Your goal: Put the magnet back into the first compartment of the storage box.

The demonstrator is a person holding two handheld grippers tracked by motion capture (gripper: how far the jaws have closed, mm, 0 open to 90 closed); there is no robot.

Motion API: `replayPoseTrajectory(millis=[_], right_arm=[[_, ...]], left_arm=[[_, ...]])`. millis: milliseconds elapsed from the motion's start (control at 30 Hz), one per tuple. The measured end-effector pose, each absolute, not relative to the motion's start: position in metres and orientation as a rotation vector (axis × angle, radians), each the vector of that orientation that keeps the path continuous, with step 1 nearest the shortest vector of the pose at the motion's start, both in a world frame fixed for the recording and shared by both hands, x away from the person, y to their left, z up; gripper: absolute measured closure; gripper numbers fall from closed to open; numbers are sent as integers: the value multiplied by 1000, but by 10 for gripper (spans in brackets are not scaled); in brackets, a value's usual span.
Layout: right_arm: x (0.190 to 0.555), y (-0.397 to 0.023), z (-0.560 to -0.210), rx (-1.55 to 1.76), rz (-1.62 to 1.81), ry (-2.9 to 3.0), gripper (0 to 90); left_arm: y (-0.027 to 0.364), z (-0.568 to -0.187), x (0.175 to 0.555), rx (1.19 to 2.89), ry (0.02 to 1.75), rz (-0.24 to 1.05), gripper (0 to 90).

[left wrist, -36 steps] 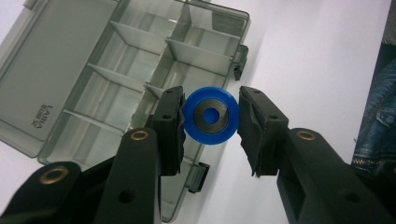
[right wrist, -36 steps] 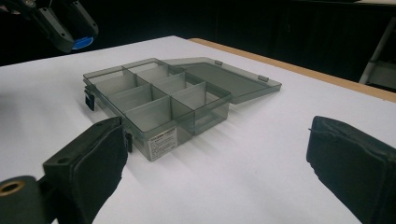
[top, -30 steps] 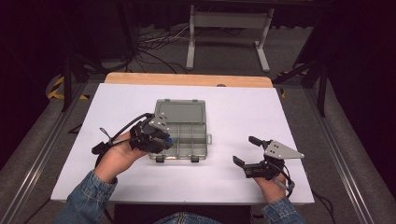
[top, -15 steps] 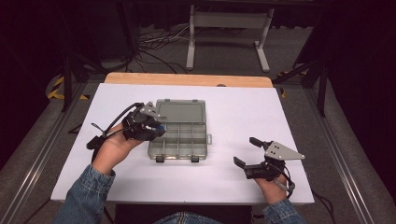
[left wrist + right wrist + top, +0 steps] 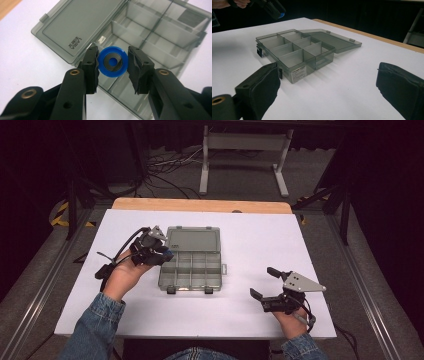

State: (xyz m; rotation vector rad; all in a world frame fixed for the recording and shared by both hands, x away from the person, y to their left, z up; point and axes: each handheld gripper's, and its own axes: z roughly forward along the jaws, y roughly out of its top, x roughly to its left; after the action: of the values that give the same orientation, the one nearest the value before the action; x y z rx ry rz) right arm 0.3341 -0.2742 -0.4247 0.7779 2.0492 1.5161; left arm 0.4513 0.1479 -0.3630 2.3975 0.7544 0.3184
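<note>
Left gripper (image 5: 112, 62) shifted to box's (image 5: 192, 265) left edge, clamped on blue ring (image 5: 111, 62); right gripper (image 5: 267, 285) unmoved, jaws apart.

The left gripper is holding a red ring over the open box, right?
Not quite: the ring is blue, not red. The left gripper view shows it clamped in the left gripper, above the open compartment box.

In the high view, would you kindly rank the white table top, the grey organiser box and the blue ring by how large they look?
1. Table top, by far the largest.
2. Box, lid open flat.
3. Blue ring, a small speck in the left claw.
</note>
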Motion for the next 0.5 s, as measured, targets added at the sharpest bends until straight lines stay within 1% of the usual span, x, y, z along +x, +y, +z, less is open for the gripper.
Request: replayPoseTrajectory(millis=[500], right_arm=[[334,-274,-425,780,1516,2051,60]], left_arm=[[147,-381,463,2414,769,275,622]])
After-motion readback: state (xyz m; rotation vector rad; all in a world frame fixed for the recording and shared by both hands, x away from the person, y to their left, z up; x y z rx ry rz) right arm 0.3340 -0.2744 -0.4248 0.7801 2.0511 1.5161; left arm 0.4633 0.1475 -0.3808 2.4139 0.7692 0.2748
